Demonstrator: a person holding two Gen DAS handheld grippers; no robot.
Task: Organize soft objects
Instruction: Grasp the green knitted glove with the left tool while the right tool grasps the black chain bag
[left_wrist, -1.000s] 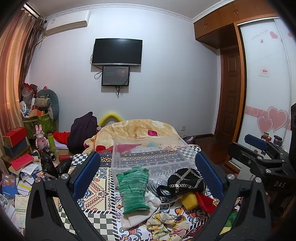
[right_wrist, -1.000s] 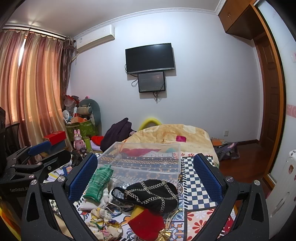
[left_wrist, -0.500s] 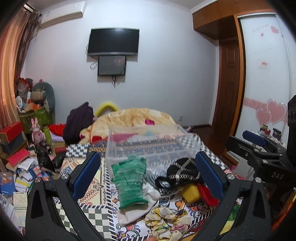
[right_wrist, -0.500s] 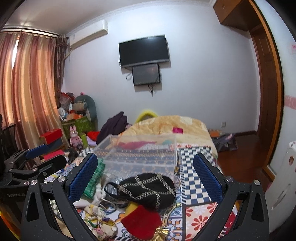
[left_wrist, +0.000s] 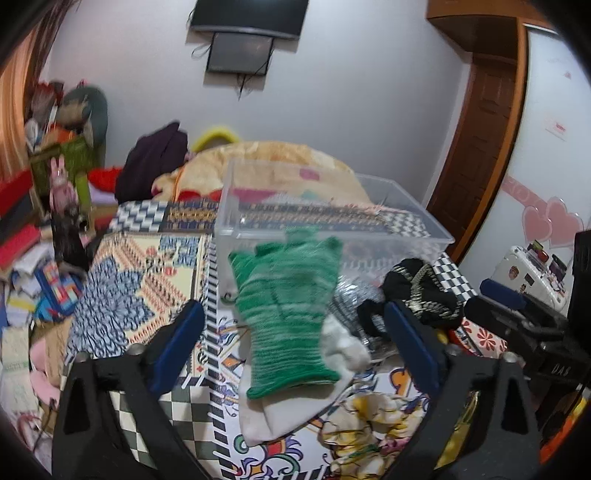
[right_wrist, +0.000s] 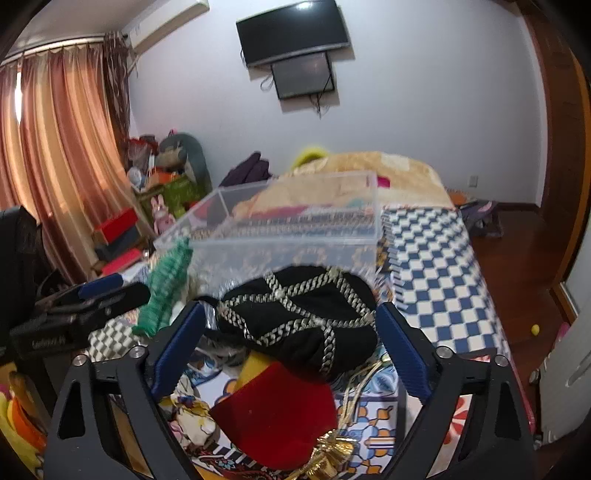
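Observation:
A green knitted glove (left_wrist: 286, 306) lies on a white cloth (left_wrist: 295, 398) on the patterned bed cover, just in front of a clear plastic box (left_wrist: 325, 218). My left gripper (left_wrist: 291, 339) is open, its blue fingers either side of the glove. A black pouch with chain trim (right_wrist: 295, 314) lies right of the glove, with a red velvet pouch (right_wrist: 277, 413) in front of it. My right gripper (right_wrist: 290, 347) is open, its fingers flanking the black pouch. The glove (right_wrist: 166, 284) and clear box (right_wrist: 288, 229) also show in the right wrist view.
A floral fabric piece (left_wrist: 373, 428) lies at the near edge. A beige blanket (left_wrist: 266, 166) is heaped behind the box. Cluttered books and toys (left_wrist: 48, 221) fill the left side. A wooden door (left_wrist: 476, 140) and white suitcase (left_wrist: 528, 273) stand to the right.
Both grippers have dropped and moved forward toward the pile. The glove and the black pouch now appear larger and sit between the open fingers.

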